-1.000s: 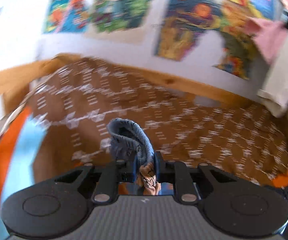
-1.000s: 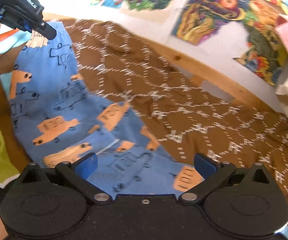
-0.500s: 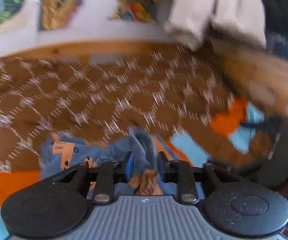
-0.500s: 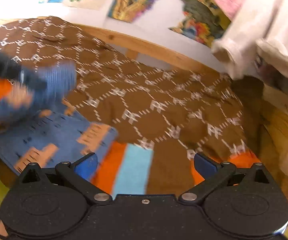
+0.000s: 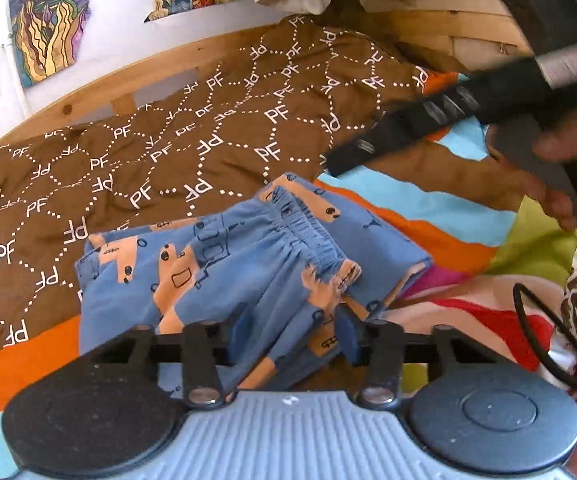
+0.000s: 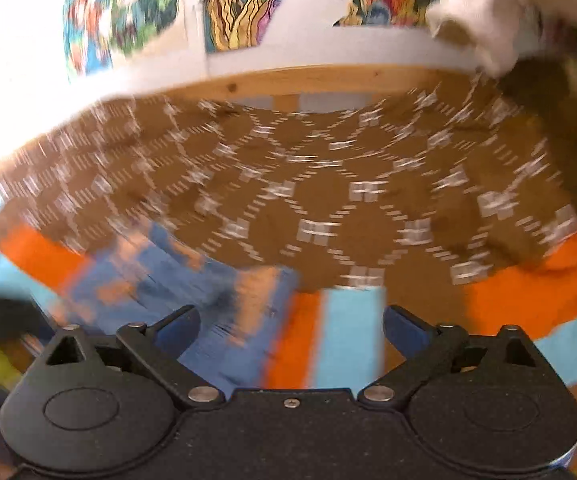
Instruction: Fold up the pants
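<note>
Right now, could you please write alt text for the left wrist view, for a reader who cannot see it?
Blue pants printed with orange vehicles lie folded on a brown patterned blanket, just ahead of the open left gripper. At the upper right, a hand holds the right gripper above the bed.

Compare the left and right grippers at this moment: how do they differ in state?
The left gripper is partly open with the blue pants between its fingers; the right gripper is wide open and empty. The left view is sharp, the right blurred. Both are over the bed.
</note>
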`<state>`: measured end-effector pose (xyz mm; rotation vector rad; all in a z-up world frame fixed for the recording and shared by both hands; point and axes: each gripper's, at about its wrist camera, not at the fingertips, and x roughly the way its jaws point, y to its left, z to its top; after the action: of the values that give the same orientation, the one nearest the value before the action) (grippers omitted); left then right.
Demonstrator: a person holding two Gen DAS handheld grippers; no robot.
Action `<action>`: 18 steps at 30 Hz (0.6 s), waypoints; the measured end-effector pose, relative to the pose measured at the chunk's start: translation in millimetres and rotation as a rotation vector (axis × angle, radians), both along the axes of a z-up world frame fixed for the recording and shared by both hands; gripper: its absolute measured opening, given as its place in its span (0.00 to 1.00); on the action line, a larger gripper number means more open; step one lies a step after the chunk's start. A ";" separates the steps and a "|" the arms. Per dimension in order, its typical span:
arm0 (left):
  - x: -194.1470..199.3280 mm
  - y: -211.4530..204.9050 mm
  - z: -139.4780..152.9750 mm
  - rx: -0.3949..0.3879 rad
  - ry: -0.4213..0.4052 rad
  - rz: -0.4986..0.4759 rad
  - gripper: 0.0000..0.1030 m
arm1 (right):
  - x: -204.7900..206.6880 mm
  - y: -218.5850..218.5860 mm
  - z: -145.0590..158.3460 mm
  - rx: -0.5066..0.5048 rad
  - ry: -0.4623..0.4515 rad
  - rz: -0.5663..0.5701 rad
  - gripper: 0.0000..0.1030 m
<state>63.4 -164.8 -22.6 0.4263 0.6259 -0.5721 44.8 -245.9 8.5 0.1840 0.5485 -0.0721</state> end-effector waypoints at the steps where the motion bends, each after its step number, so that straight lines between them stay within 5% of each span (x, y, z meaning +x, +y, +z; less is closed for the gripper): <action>1: 0.6 0.6 0.2 0.001 -0.003 0.005 0.42 | 6.8 -1.8 0.5 0.045 0.002 0.018 0.86; 11: 10.5 14.6 2.2 -0.078 0.037 0.039 0.08 | 61.6 7.9 -23.0 0.166 0.090 0.124 0.36; 15: 13.6 19.5 8.7 -0.116 0.071 0.028 0.03 | 63.8 3.0 -28.1 0.234 0.089 0.089 0.12; 18: 14.9 25.2 20.2 -0.170 0.087 0.023 0.02 | 57.4 -0.4 -22.3 0.250 0.068 0.072 0.09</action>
<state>78.3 -139.6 -2.4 0.2353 0.6585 -0.6194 102.3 -246.3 -13.7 0.4066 0.6306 0.0614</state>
